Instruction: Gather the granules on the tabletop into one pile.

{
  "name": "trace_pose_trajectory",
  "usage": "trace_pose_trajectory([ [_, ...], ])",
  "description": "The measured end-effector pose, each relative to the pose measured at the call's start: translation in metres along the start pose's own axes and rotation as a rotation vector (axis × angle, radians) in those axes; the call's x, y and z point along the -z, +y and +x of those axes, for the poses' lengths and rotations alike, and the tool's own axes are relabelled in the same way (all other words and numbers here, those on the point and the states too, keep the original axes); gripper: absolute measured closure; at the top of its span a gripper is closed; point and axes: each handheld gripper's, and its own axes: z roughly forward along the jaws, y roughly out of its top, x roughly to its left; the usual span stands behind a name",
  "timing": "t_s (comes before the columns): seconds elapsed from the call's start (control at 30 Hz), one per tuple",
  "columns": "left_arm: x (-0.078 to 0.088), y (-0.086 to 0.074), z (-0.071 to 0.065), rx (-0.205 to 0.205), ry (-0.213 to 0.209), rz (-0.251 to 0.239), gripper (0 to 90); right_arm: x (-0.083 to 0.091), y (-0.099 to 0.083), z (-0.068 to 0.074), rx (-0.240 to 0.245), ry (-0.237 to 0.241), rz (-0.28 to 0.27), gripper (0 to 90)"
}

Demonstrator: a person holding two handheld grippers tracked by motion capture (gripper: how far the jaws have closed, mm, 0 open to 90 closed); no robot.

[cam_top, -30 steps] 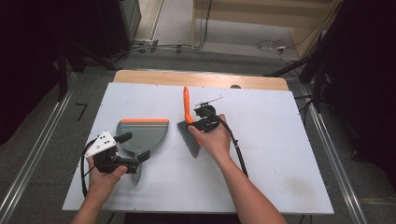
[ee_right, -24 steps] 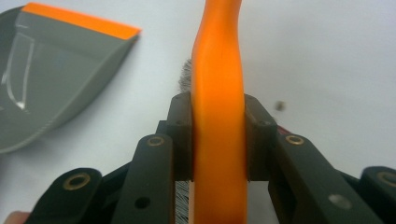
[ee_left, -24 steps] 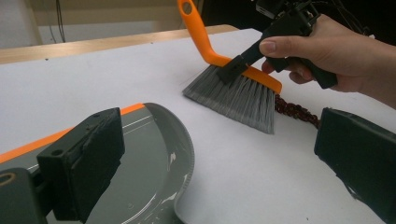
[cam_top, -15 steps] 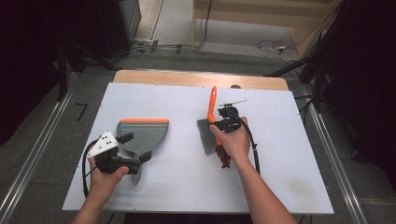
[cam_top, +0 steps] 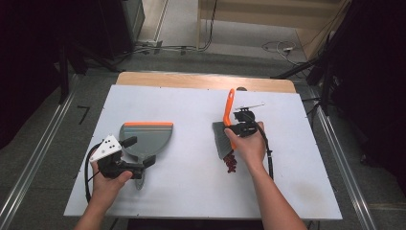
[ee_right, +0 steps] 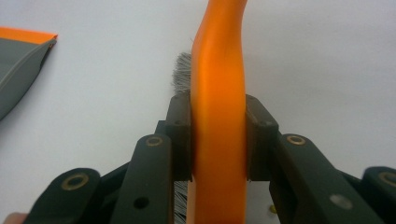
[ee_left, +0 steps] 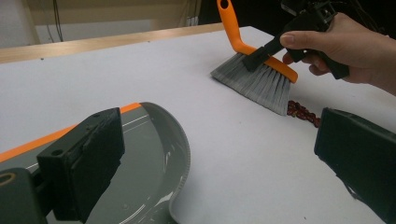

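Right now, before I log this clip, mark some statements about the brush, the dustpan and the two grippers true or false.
1. The right gripper has its jaws closed on the orange handle of the brush. True.
2. The small dark red bits already lie inside the dustpan. False: they lie on the white table by the brush's bristles, well apart from the dustpan.
3. The dustpan has an orange strip along its far edge. True.
4. The brush lies flat on the table, untouched. False: it is held, bristles down.
5. The left gripper is at the dustpan's near end. True.
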Motion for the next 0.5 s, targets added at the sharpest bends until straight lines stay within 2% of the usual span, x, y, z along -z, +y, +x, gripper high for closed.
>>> trace_pose_trajectory([
  [0.1,0.000,0.000,0.000,-0.001,0.001,-0.001,2.1,0.001,-0.001,-0.003,-0.009,0.025,-0.012,67.4],
  [0.2,0.000,0.000,0.001,0.003,0.001,-0.001,2.1,0.005,-0.001,-0.003,-0.036,0.090,-0.028,67.8],
  [0.37,-0.001,0.001,0.001,0.002,-0.002,-0.003,2.1,0.016,0.007,0.005,-0.002,0.117,-0.063,68.2],
  [0.47,-0.001,0.000,0.001,0.003,-0.003,-0.001,2.1,0.027,0.016,0.010,0.044,0.124,-0.091,68.2],
  [0.5,-0.001,0.001,0.001,0.003,-0.002,0.000,2.1,0.031,0.020,0.011,0.075,0.113,-0.100,68.2],
])
